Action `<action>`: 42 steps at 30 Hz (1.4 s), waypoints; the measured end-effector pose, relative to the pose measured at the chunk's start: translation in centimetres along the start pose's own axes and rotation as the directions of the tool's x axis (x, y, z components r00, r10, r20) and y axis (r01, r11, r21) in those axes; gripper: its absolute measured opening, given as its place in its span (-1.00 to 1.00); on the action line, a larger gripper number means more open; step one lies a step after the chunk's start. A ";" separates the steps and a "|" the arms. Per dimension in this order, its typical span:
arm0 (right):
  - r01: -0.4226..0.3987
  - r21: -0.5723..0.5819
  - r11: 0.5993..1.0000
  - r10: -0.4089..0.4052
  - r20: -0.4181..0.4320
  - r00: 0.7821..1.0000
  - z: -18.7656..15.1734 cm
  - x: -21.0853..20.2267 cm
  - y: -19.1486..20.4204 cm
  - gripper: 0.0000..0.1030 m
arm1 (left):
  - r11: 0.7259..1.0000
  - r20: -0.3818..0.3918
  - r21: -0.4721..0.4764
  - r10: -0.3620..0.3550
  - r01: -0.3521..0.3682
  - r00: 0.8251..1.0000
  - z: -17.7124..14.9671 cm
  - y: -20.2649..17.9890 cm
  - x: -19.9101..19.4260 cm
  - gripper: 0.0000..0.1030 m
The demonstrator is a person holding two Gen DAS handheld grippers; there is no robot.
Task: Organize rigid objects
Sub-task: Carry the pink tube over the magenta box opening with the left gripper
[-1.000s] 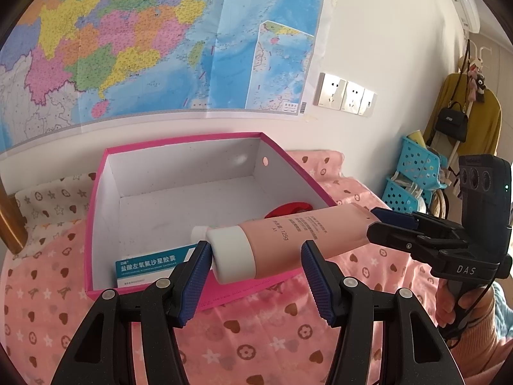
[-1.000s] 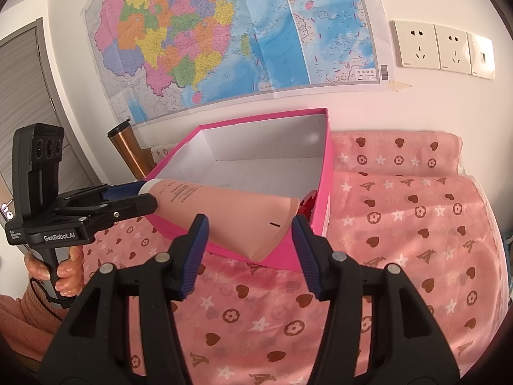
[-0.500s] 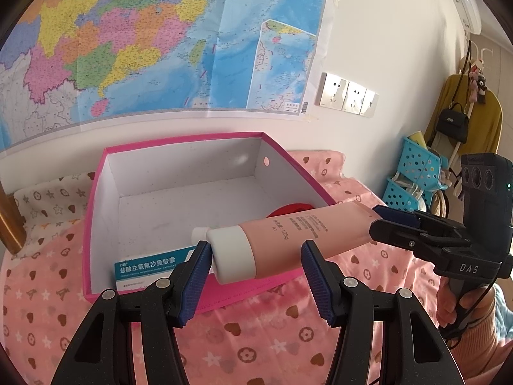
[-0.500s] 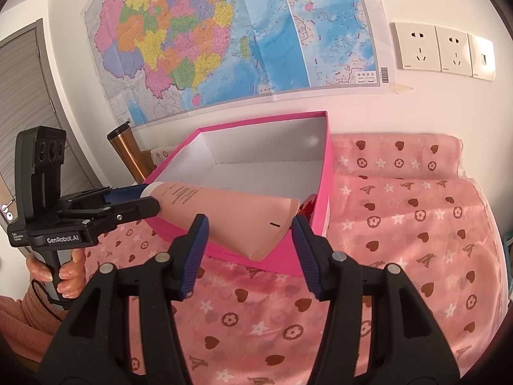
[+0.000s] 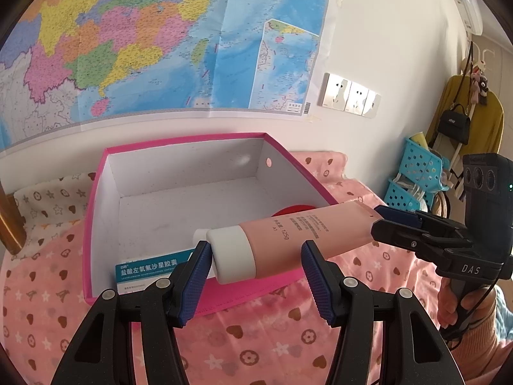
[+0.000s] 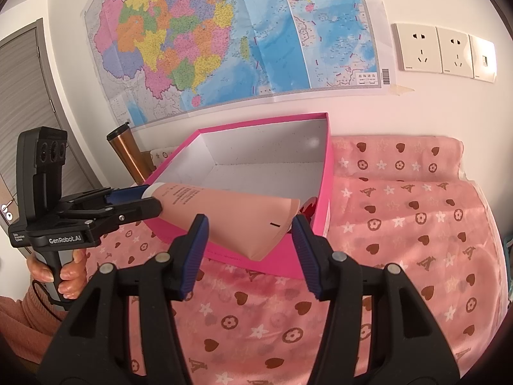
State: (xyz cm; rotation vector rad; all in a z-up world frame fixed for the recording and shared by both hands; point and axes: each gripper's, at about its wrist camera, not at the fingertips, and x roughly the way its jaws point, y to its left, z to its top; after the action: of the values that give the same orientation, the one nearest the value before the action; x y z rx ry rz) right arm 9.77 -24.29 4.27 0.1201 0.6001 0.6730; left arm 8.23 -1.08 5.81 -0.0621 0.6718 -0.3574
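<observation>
A pink tube with a white cap (image 5: 288, 240) hangs level over the front edge of the open pink box (image 5: 96, 224). My left gripper (image 5: 256, 272) holds its cap end between the fingers. My right gripper (image 6: 248, 243) holds its flat crimped end (image 6: 256, 224). Both sets of jaws look wide, touching the tube at its two ends. Inside the box lie a teal and white medicine carton (image 5: 147, 268) and a red object (image 5: 295, 210), partly hidden by the tube.
The box stands on a pink cloth with hearts and stars (image 6: 400, 224). A copper flask (image 6: 128, 157) stands left of the box by the wall. Blue baskets (image 5: 416, 173) and hanging clothes are at the far right.
Both grippers and the tube have risen slightly and drifted a little over the box's front edge. The hold on the tube is unchanged.
</observation>
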 end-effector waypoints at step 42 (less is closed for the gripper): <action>-0.001 -0.001 1.000 0.001 0.010 1.000 0.7 0.3 -0.3 0.12 | 1.000 -0.002 -0.011 0.010 -0.010 1.000 0.8 0.4 0.8 0.13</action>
State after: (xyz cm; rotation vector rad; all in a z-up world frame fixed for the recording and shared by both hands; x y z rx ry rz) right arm 10.52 -24.28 4.55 0.1228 0.5901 0.6733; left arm 9.43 -0.99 5.85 -0.0691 0.6764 -0.3440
